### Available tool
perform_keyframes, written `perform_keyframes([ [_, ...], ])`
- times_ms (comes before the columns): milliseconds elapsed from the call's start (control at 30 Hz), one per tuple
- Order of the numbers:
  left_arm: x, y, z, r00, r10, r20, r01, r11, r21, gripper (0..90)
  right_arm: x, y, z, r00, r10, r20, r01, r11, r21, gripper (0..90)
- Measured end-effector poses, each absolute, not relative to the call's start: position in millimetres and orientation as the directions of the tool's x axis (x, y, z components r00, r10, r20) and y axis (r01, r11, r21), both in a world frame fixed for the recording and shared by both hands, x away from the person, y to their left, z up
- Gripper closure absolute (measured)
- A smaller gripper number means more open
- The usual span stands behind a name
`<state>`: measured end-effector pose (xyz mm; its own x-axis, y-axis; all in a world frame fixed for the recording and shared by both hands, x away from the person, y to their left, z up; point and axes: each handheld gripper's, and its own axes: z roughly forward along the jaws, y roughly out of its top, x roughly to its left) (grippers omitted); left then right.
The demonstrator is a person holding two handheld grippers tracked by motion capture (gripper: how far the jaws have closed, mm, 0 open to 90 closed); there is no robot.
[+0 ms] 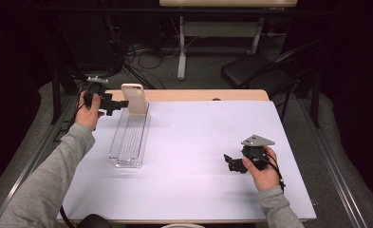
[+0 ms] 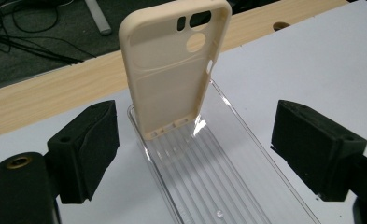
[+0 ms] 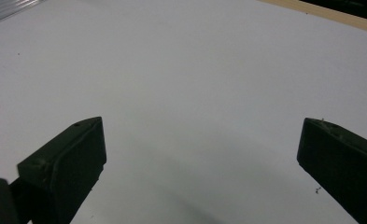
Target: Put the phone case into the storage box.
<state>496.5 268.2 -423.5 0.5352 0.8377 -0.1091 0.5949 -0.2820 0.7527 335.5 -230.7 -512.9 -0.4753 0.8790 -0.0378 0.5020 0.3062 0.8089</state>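
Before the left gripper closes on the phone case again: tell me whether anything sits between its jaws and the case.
Nothing visible does. The left gripper has its jaws spread wide, with only the near part of the clear tray below the gap. The cream phone case stands upright at the tray's far end, just beyond the jaws, untouched by them.

Phone case [image 2: 169, 70] upright in tray's [image 2: 246, 154] far end, prob. leaning.

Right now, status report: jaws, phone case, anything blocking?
Left gripper open, off the phone case. Case upright in clear tray. Right gripper open, empty. Nothing blocking.
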Motion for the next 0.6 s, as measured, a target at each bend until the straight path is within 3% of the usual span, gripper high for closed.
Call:
perform_keyframes([
  [600, 477.5, 262.9, -420.0, 0.558, 0.825, -0.087, 0.580, -0.312, 0.752, 15.4, 338.9, -235.9, -498.5, -0.521, 0.853, -0.032, 0.492, 0.331, 0.805, 1.0],
])
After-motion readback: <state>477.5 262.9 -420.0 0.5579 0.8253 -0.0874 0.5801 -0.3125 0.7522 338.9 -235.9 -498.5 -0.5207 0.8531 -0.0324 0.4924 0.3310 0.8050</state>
